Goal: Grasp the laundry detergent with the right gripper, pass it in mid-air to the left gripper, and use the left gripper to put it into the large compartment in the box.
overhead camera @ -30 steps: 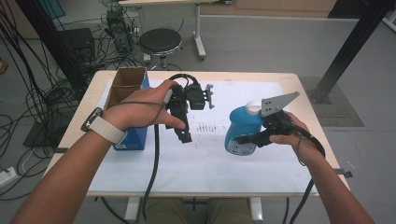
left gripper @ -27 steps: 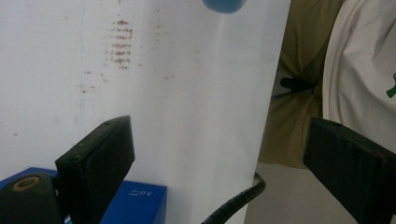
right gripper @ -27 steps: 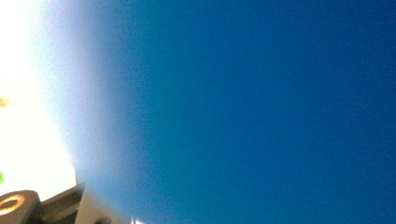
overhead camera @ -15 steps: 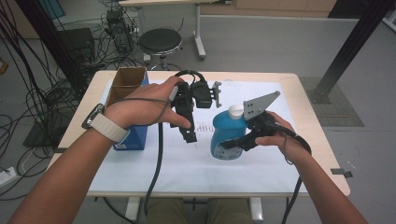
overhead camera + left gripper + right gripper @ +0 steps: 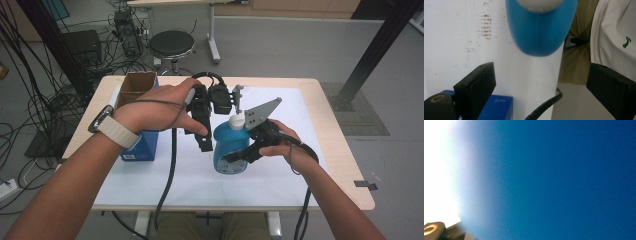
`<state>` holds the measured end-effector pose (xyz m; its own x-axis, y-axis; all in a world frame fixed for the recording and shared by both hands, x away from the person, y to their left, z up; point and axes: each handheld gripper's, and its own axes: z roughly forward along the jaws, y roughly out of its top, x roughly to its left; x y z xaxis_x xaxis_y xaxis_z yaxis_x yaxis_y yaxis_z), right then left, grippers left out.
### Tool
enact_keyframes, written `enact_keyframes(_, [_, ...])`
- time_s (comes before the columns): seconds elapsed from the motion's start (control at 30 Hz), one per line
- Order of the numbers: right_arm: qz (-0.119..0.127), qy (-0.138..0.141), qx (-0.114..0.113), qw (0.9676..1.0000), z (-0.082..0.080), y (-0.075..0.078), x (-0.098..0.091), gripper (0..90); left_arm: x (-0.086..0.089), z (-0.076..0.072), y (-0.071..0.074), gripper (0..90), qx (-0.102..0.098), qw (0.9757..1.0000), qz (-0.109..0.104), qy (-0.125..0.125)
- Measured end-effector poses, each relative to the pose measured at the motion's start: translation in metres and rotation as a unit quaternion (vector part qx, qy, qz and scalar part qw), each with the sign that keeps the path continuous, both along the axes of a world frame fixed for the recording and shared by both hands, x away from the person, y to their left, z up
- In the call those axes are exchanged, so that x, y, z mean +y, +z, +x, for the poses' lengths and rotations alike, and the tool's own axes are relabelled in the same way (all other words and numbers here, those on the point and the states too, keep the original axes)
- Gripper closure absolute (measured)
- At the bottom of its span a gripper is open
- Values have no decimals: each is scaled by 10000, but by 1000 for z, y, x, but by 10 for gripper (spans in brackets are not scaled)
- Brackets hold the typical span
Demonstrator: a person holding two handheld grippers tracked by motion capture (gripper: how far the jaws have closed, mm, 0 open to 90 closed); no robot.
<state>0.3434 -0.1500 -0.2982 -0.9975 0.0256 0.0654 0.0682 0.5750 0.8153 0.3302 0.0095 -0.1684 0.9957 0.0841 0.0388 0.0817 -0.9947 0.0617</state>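
A blue bottle with a white cap stands upright, low over the white sheet at the table's middle. My right gripper is shut on its lower body from the right. In the right gripper view the bottle's blue wall is pressed close to the camera. My left gripper hangs just left of the bottle, jaws pointing down and toward the person. In the left gripper view the left gripper is open with nothing between its jaws, and the bottle is beyond them.
A blue carton with an open brown top stands at the table's left, under the left wrist; its corner is in the left gripper view. A white sheet covers the tabletop. A stool and cables lie behind the table.
My right gripper has carried the blue bottle leftward, close to the left gripper. The left gripper has hardly moved.
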Motion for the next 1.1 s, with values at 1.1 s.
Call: enact_keyframes(1.1, [-96,174,158,9997,4,-10,24,429,-30,8,2,80,105,9998,162,-95])
